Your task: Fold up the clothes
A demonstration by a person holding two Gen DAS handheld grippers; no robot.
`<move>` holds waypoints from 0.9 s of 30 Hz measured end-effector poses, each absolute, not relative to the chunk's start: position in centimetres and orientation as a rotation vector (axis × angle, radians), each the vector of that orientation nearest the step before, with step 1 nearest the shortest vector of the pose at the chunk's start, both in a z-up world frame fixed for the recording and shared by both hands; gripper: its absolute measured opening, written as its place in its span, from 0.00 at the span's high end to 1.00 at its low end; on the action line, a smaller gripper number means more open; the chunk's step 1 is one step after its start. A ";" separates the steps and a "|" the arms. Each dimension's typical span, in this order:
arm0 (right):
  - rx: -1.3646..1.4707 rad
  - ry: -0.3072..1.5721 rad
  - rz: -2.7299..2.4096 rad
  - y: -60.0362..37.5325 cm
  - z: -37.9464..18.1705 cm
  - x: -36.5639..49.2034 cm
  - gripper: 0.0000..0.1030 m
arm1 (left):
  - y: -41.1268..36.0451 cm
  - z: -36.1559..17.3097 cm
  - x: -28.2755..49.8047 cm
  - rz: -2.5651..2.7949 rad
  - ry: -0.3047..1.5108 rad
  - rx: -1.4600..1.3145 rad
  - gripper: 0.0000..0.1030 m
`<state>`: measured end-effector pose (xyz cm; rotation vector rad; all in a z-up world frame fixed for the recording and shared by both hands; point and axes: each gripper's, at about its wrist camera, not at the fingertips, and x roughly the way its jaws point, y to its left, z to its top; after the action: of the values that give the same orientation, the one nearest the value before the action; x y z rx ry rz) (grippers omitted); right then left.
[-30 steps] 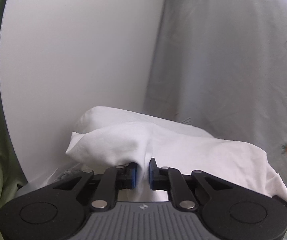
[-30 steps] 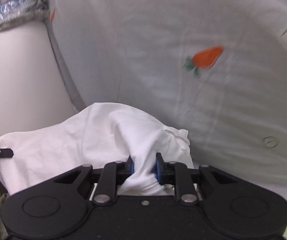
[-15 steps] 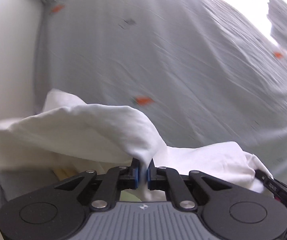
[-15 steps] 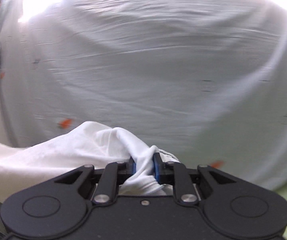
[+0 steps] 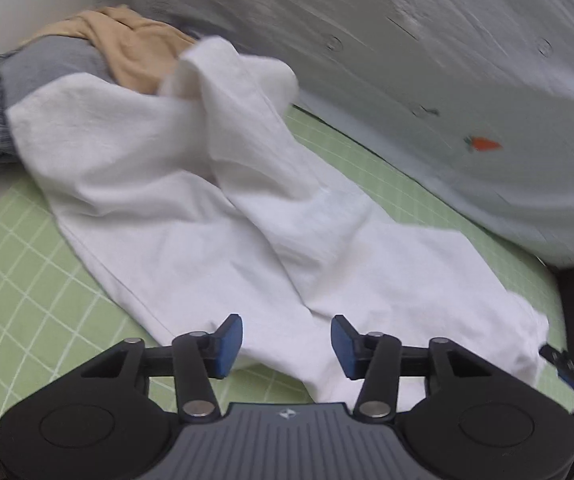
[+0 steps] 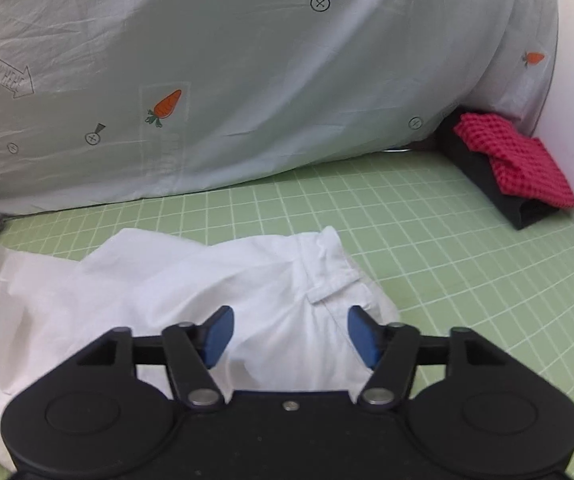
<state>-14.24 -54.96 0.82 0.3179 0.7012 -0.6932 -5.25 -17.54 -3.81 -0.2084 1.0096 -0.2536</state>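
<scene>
White trousers [image 5: 215,216] lie spread on the green grid mat [image 5: 27,300], legs running to the far left, one leg end folded over at the top. My left gripper [image 5: 286,338] is open and empty, just above the near edge of the trousers. In the right wrist view the waistband end with a belt loop [image 6: 287,280] lies on the mat [image 6: 467,260]. My right gripper [image 6: 290,330] is open and empty over that waistband end.
A pile of tan, grey and checked clothes [image 5: 87,52] sits at the mat's far left. A pale sheet with carrot prints [image 6: 247,80] hangs behind the mat. A red waffle cloth on a black folded item [image 6: 515,160] lies at the right edge.
Both grippers were shut on the white trousers and held them up. Now both have opened and let go, and the trousers lie flat on the mat.
</scene>
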 end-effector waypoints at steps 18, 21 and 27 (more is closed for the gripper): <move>0.266 0.827 -0.614 -54.6 -2.9 -5.8 0.93 | -16.3 -5.0 3.0 -0.040 1.036 -0.178 0.31; 0.187 0.818 -0.614 -55.9 -2.4 -7.5 0.97 | -16.8 -5.1 3.7 -0.028 1.041 -0.155 0.31; 0.100 0.805 -0.864 -64.0 -1.8 -12.4 1.00 | -16.0 -5.9 2.8 0.028 1.064 -0.176 0.31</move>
<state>-12.40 -63.98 -1.78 0.0998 0.8053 -0.8636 2.76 -15.95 -5.95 -0.1763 1.0636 0.0280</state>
